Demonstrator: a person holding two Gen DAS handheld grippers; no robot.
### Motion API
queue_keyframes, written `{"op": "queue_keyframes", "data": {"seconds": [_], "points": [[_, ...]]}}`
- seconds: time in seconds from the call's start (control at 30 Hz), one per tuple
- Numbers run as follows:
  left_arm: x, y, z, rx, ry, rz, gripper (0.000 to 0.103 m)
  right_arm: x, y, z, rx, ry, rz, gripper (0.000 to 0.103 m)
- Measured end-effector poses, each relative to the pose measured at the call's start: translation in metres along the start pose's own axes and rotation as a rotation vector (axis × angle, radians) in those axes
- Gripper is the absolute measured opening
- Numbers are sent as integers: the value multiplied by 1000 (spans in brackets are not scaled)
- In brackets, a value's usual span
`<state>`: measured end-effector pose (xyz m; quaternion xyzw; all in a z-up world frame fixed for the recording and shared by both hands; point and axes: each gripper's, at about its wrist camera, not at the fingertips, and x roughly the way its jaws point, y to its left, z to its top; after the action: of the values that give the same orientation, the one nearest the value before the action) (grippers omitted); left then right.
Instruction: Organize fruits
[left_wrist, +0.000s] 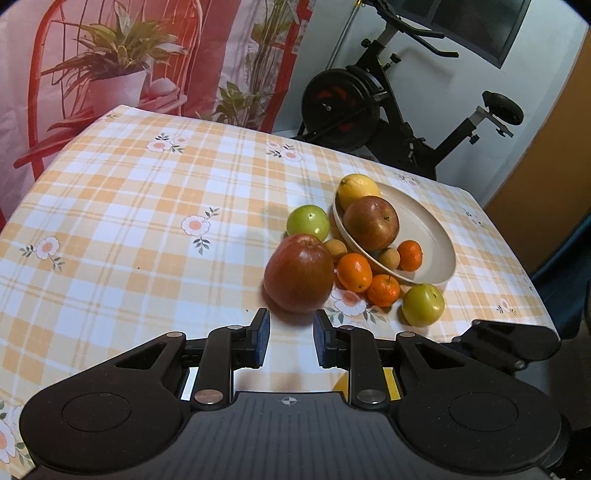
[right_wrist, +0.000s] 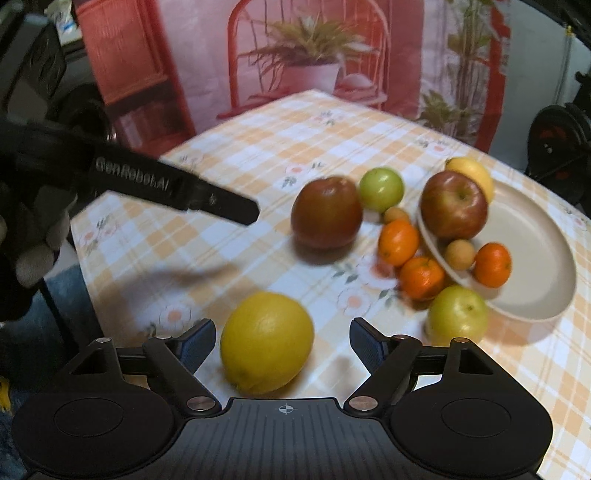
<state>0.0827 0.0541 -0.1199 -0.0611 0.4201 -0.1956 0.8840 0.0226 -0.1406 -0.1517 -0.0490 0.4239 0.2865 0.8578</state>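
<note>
L gripper (left_wrist: 291, 325) shut, empty; red apple (left_wrist: 298, 272) just ahead; plate (left_wrist: 436, 229) tilted.

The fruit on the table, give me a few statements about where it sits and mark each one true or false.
1. A red apple lies in the tilted cream bowl. True.
2. The right gripper is clamped on the big yellow lemon. False: its jaws stand apart from the lemon, which rests on the checked tablecloth.
3. The dark red apple sits on the cloth, outside the bowl. True.
4. The left gripper holds a mandarin. False: nothing is between its fingers.
5. All the fruit is in the bowl. False: two green apples and several mandarins lie outside.
</note>
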Motion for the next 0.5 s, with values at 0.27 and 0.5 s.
{"op": "queue_keyframes", "data": {"seconds": [0.27,0.5], "points": [[5,-4,-5,-14,24,-60,27,-2,-6,-11,20,19,2,70],[16,-15,-14,-13,69,-154,27,-9,-9,-17,31,9,30,59]]}}
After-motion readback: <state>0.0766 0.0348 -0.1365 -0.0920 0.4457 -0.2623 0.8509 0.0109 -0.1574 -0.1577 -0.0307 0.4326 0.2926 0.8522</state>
